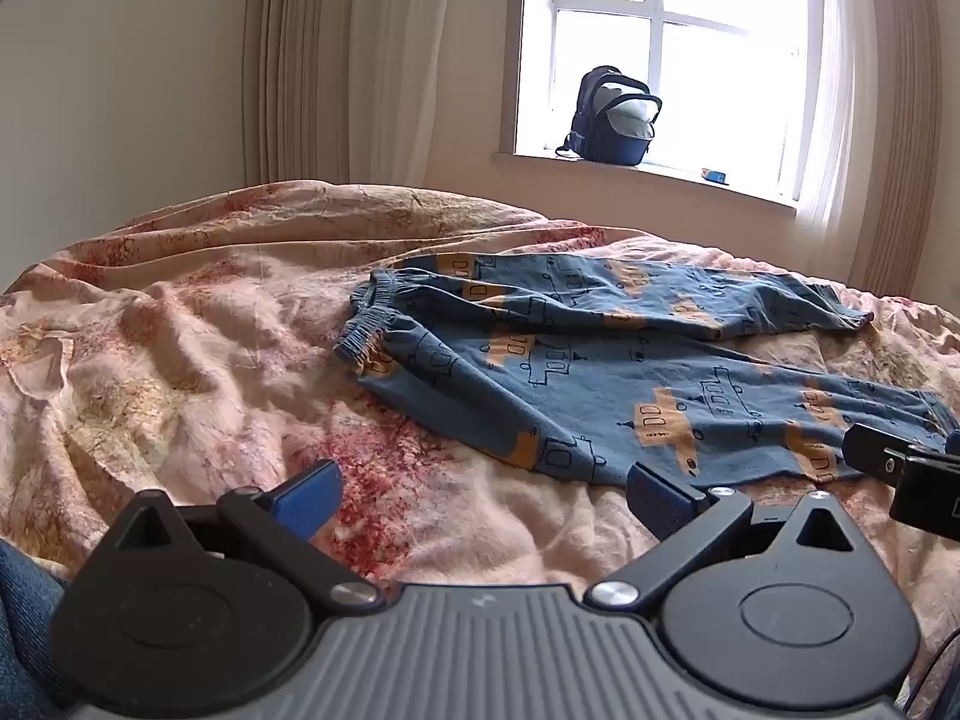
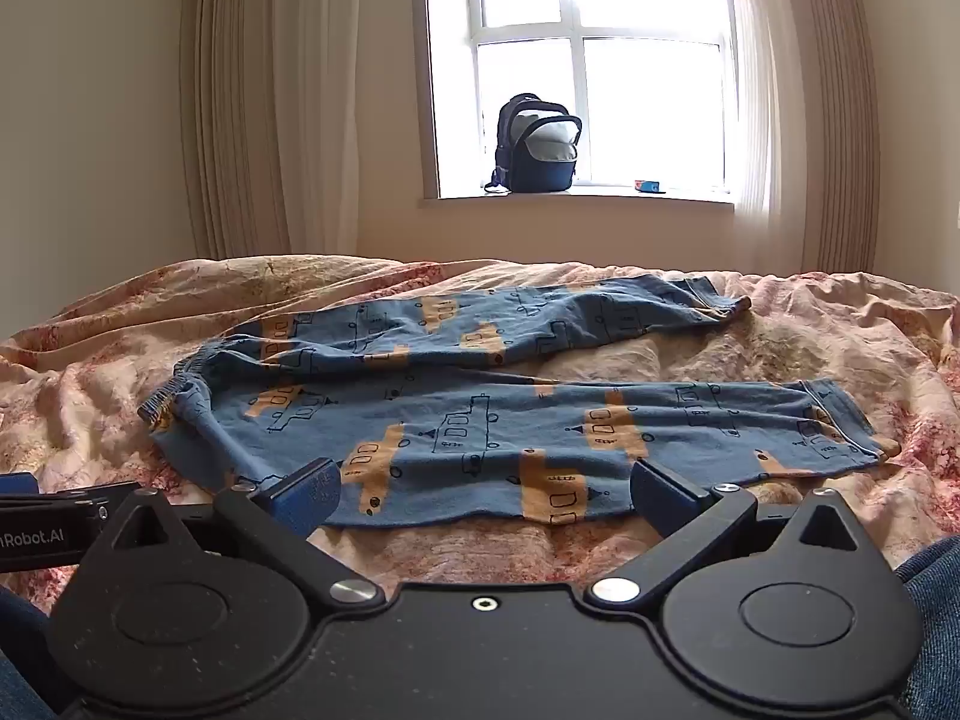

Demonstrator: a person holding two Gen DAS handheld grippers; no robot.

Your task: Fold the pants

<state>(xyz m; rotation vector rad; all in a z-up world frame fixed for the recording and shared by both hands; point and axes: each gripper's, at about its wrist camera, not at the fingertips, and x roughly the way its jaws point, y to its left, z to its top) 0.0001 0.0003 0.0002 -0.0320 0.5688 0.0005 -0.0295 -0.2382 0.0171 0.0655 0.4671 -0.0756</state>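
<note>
Blue pants (image 1: 600,372) printed with orange and black vehicles lie spread on the bed, waistband to the left and both legs running right. In the right wrist view the same pants (image 2: 480,414) lie straight ahead, legs apart in a narrow V. My left gripper (image 1: 483,498) hovers open over bare bedspread, short of the near leg's edge and left of it. My right gripper (image 2: 486,495) stands open just above the near leg's front hem edge, nothing pinched. The right gripper's finger (image 1: 888,462) shows at the right edge of the left wrist view.
A wrinkled pink and red floral bedspread (image 1: 180,360) covers the bed. A dark backpack (image 2: 537,144) and a small blue item (image 2: 647,186) stand on the window sill behind. Curtains hang either side. A denim-clad leg (image 2: 936,612) shows at the lower right.
</note>
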